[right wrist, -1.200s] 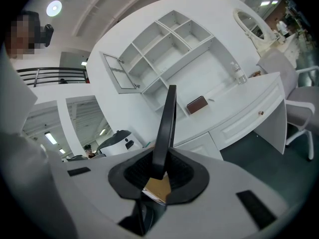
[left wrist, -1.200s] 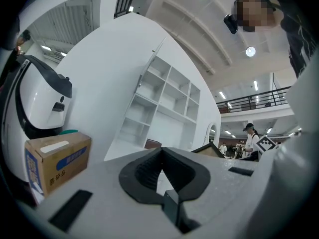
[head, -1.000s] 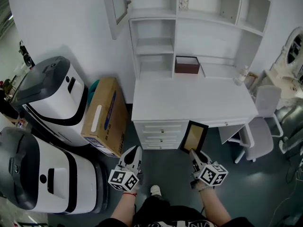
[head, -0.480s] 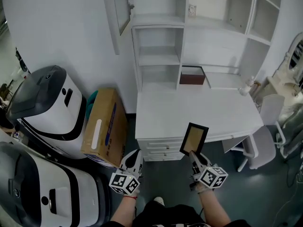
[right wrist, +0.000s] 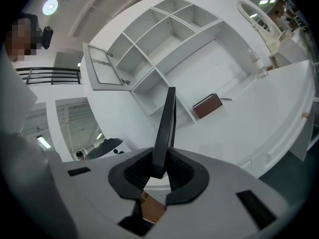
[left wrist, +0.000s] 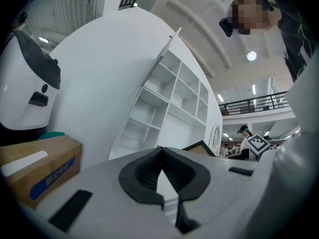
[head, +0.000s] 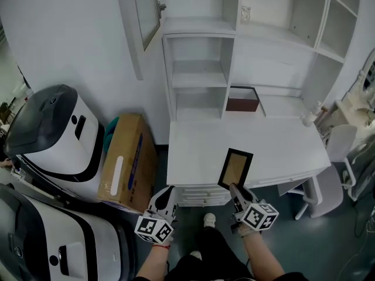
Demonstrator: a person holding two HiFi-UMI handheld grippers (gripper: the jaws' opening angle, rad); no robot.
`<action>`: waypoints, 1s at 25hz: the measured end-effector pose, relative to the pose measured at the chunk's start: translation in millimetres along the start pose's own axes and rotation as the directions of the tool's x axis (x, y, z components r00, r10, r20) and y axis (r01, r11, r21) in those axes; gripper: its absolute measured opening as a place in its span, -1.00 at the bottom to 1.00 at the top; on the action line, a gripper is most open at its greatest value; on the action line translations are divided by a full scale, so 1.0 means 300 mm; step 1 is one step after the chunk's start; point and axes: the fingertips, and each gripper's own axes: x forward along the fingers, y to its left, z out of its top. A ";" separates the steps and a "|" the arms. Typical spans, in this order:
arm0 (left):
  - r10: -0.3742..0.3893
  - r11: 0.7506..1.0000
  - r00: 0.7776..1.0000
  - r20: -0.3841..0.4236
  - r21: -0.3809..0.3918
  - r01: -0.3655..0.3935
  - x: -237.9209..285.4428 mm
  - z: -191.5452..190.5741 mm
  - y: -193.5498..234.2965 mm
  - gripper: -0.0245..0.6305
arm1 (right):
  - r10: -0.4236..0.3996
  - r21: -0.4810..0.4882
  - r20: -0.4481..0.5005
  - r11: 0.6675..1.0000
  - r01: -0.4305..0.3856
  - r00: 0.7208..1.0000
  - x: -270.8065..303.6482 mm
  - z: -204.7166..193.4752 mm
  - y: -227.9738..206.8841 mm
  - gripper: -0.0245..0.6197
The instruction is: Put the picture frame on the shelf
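A black picture frame (head: 235,168) with a tan insert hangs over the front edge of the white desk (head: 275,145). My right gripper (head: 234,190) is shut on the frame's lower edge. In the right gripper view the frame (right wrist: 165,126) stands edge-on between the jaws of that gripper (right wrist: 158,172), pointing up at the white shelf unit (right wrist: 164,39). The shelf unit (head: 199,75) rises behind the desk with bare compartments. My left gripper (head: 167,193) hovers low in front of the drawers, shut, with nothing in it (left wrist: 160,183).
A brown box (head: 242,100) sits at the desk's back, a small bottle (head: 310,115) at its right end. A cabinet door (head: 145,7) hangs ajar at top left. A cardboard box (head: 125,154) and two large white-grey machines (head: 53,130) stand left; a chair (head: 341,157) right.
The right gripper has carried the frame up and forward, from in front of the drawers to over the desk's front edge. The view has drawn closer to the shelf unit. The left gripper stays low.
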 end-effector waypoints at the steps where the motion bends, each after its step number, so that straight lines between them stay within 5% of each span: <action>1: 0.001 1.000 1.000 0.002 0.006 -0.001 0.023 0.006 0.012 -0.92 | 0.004 -0.001 0.000 1.000 -0.004 1.000 0.032 0.011 -0.007 -0.74; 25: 0.048 0.998 0.998 -0.040 0.050 -0.046 0.644 0.051 0.319 -0.92 | 0.056 -0.022 -0.141 0.998 -0.059 0.988 0.764 0.189 -0.195 -0.74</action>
